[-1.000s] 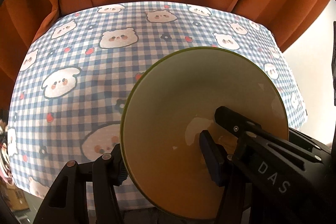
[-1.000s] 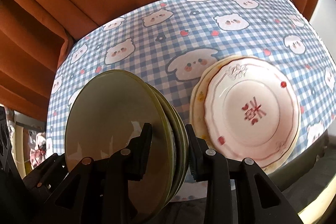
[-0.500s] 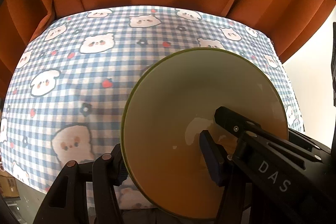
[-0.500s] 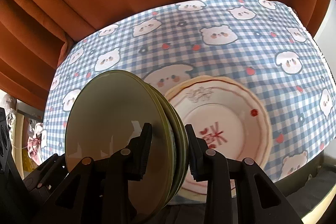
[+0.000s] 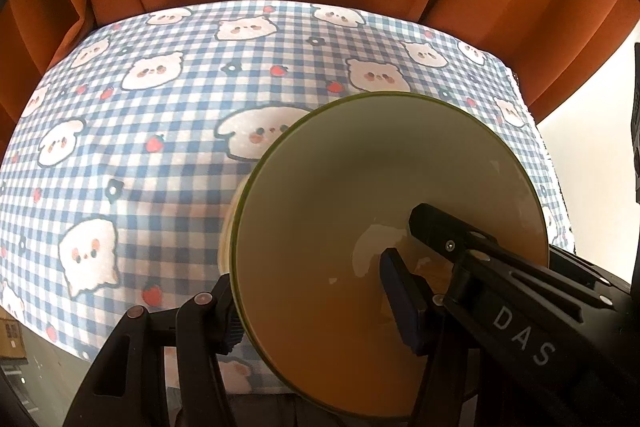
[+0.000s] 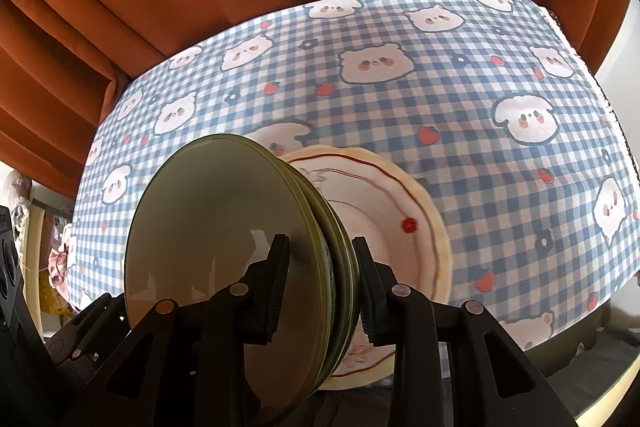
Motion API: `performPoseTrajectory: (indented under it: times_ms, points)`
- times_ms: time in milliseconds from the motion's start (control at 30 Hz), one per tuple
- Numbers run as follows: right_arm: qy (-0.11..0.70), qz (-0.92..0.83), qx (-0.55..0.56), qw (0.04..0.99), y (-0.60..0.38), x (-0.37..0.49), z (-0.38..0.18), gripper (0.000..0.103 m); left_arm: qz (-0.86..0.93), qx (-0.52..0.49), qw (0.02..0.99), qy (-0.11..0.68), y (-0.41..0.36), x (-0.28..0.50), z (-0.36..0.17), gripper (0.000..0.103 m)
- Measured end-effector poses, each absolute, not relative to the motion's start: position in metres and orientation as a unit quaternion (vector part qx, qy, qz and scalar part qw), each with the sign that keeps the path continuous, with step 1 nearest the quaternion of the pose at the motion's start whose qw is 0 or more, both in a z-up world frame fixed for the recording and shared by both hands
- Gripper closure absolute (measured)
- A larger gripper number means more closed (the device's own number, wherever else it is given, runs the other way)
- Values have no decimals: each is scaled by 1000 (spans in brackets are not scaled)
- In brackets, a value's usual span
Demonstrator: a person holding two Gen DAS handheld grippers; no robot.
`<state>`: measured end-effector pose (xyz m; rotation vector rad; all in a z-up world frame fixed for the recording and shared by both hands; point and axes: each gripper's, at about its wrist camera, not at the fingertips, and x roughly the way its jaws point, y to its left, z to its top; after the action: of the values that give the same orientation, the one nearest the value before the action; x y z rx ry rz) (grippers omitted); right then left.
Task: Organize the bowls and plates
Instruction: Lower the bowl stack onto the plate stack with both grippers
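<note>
Both grippers have swept sideways above the gingham tablecloth (image 5: 168,163), the left gripper (image 5: 316,311) half-spread across a green bowl's (image 5: 384,227) wall, the right gripper (image 6: 320,287) pinching stacked green plates (image 6: 224,259) upright. Best lowered level, released gently. Only the right wrist view shows the red-trimmed plate (image 6: 400,203) resting below.

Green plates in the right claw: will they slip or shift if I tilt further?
Probably. The glossy green glazed plates look slick, and the right claw pinches several stacked rims at one edge, so they may slide apart. Likely brittle ceramic: lower them gently onto the cream red-trimmed plate.
</note>
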<state>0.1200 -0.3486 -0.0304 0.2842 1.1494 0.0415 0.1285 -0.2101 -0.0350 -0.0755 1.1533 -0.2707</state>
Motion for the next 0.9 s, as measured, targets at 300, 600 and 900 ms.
performPoseTrajectory:
  times_ms: [300,600,900]
  points:
    - [563,18,134,816,-358,122,-46,68,-123,-35,814,567,-217,133,-51,44]
    - [571,9,129,810,-356,134,-52,68,-129,-27,804,580,-218,148,-57,43]
    - [574,15,148,805,-372,137,-60,68,-117,15,804,583,-236,149,-56,43]
